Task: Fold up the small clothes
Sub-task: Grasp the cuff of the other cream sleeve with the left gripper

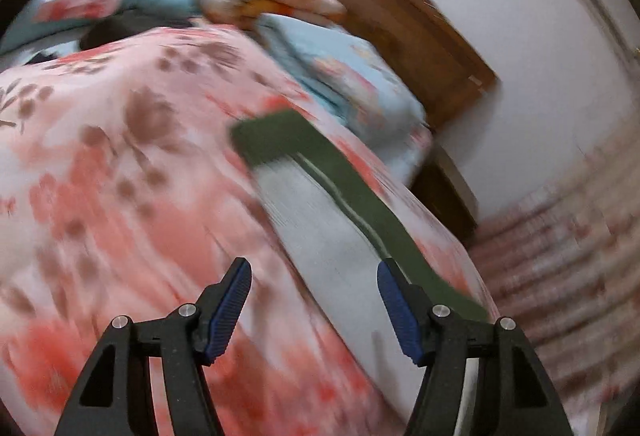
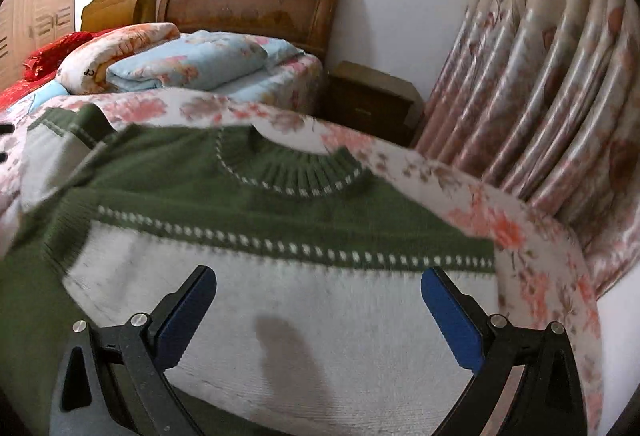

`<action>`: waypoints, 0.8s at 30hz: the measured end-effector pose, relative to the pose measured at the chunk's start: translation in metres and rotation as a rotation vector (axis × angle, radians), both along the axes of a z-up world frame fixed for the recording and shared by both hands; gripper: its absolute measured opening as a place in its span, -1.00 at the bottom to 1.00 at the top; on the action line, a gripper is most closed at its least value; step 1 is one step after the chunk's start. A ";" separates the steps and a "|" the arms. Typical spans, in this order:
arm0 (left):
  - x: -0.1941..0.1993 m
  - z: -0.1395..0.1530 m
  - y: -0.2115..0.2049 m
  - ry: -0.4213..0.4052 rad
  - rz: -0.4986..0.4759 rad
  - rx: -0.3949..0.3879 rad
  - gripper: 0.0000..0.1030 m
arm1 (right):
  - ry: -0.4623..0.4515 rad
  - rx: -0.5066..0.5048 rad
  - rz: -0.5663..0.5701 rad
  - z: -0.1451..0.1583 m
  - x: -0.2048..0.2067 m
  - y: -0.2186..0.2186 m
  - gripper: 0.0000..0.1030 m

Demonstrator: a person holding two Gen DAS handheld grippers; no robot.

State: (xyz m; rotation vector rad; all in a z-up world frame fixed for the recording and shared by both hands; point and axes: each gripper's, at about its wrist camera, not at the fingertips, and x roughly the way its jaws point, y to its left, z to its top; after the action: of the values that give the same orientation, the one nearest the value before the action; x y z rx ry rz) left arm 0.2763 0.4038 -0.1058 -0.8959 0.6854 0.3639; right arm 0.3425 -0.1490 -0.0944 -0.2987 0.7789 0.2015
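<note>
A small green and white knit sweater [image 2: 280,268] lies flat on the floral bedspread [image 2: 516,236], collar toward the headboard. My right gripper [image 2: 318,282] hovers open and empty over its white body. In the blurred left wrist view the sweater [image 1: 320,220] shows as a white strip with a green edge running away from me. My left gripper [image 1: 314,282] is open and empty just above its near end.
Folded quilts and pillows [image 2: 184,63] are piled near the wooden headboard [image 2: 256,3]. A brown nightstand [image 2: 368,99] stands beside the bed. Floral curtains [image 2: 560,87] hang at the right. The bed's edge [image 2: 580,296] drops off close to the sweater's right side.
</note>
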 end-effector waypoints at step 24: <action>-0.067 0.117 -0.059 -0.336 0.037 0.176 -0.85 | 0.130 0.124 -0.046 -0.023 0.019 -0.021 1.00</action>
State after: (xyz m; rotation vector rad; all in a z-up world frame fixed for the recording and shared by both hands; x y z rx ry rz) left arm 0.2089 0.3443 0.0107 -0.7788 0.3227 0.2921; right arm 0.3617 -0.1705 -0.1178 -0.1517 0.8967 0.2267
